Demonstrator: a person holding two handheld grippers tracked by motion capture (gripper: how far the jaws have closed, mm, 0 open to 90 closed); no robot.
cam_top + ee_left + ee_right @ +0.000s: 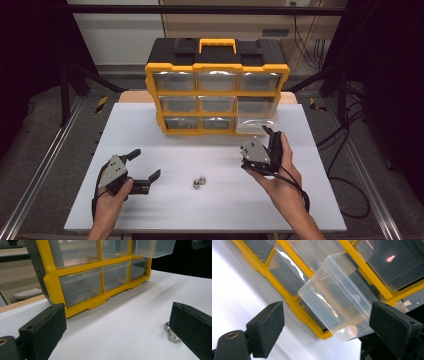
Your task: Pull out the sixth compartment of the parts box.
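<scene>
Hovering before the pulled-out drawer [256, 121], right tool [270, 134] gapes wide.

A laboratory recording station. A white table [150, 125] stands inside a dark metal frame [65, 85], with floor rails [40, 170] on both sides, loose cables [345, 145] on the grey floor, and hazard tape [101, 103] at the table's corners. Plain wall panels [120, 35] close the back.
</scene>
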